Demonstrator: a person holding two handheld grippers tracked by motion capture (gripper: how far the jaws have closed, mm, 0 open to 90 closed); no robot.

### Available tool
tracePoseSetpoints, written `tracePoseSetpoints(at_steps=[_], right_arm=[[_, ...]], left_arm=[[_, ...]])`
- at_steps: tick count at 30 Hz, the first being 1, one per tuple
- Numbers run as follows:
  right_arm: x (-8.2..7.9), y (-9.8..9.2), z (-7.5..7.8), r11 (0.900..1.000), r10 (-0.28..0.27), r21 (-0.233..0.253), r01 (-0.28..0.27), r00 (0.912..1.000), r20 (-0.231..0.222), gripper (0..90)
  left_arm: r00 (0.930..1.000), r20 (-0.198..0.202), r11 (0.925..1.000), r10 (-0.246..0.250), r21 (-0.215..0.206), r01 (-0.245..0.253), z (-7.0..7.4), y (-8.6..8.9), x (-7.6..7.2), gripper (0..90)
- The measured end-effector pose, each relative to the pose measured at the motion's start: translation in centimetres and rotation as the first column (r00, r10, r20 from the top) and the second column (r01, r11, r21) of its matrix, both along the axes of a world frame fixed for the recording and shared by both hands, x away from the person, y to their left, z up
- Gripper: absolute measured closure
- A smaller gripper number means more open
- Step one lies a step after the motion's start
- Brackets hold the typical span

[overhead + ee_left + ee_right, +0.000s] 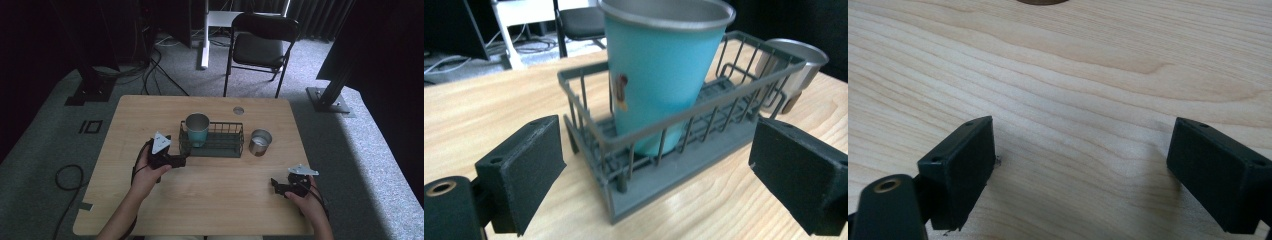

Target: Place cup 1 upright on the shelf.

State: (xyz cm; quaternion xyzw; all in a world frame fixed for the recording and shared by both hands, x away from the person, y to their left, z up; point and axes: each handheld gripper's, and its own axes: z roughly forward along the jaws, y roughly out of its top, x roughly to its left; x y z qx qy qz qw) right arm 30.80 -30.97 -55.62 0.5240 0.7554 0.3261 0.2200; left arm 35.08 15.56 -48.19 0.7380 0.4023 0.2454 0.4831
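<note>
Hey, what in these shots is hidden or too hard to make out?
- Teal cup: its base, in the left gripper view, sits behind the wires of the basket.
- Its small sticker: blurred, unreadable.
- Steel cup: partly behind the basket's far end, same view.
- Brown object: cut off by the top edge of the right gripper view.
- Inside the steel cup: too small, high view.

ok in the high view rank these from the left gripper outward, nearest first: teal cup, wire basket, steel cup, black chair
Measured from the left gripper:
1. Wire basket: its left end sits just ahead of the open jaws.
2. Teal cup: standing in the basket's left end.
3. Steel cup: on the table, just right of the basket.
4. Black chair: on the floor beyond the table's far edge.
</note>
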Motion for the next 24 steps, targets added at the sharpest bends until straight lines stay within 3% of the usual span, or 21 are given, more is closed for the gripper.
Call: tracePoseSetpoints(at_steps=[24], right_arm=[[0.0,0.0,0.0,1.0,0.001,-0.001,-0.001,1.0,0.0,11.7]], left_arm=[[0.9945,-0.085,0.9977,0.062,0.033,-0.059,-3.3,4.8,-2.2,8.1]])
